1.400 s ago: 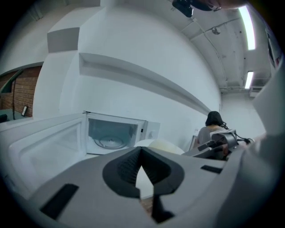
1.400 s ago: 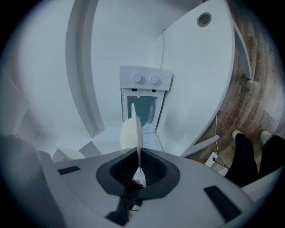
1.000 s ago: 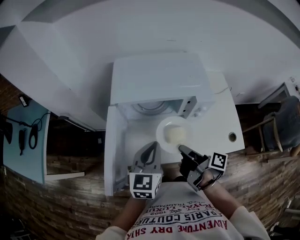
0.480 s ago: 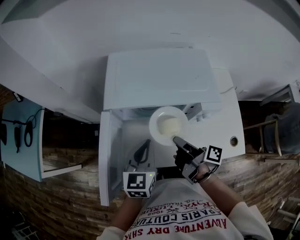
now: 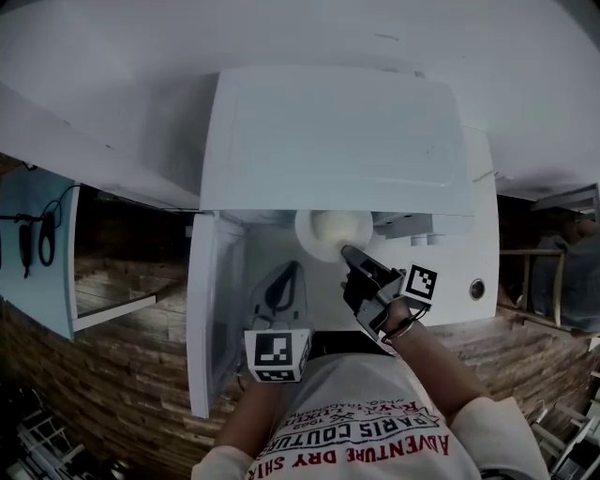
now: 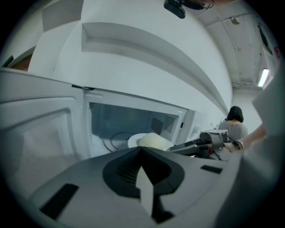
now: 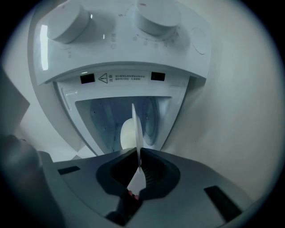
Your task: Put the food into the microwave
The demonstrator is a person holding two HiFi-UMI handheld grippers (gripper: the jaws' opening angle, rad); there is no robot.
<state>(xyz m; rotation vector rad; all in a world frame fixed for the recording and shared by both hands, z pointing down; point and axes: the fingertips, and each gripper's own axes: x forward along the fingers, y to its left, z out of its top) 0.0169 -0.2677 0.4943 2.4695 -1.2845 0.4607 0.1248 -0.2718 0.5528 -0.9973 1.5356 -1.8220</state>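
A white plate [image 5: 323, 234] with a pale round bun [image 5: 339, 228] hangs at the mouth of the white microwave [image 5: 328, 131], partly under its top edge. My right gripper [image 5: 345, 251] is shut on the plate's near rim. In the right gripper view the plate [image 7: 135, 127] shows edge-on between the jaws, the bun [image 7: 127, 136] on its left face, the cavity [image 7: 107, 116] behind. My left gripper [image 5: 292, 268] is shut and holds nothing, low in front of the opening, left of the plate. From it I see the plate [image 6: 133, 140], the bun [image 6: 153, 141] and the right gripper [image 6: 196, 144].
The microwave door [image 5: 208, 309] stands swung open on the left. Control knobs [image 7: 156, 13] sit beside the cavity. The glass turntable [image 6: 113, 141] lies inside. A round hole [image 5: 477, 289] is in the counter at right. A person [image 6: 234, 121] sits far behind.
Both grippers have gone forward and lower toward the microwave. The plate with the bun has travelled from in front of the opening to its mouth, still gripped by the right gripper.
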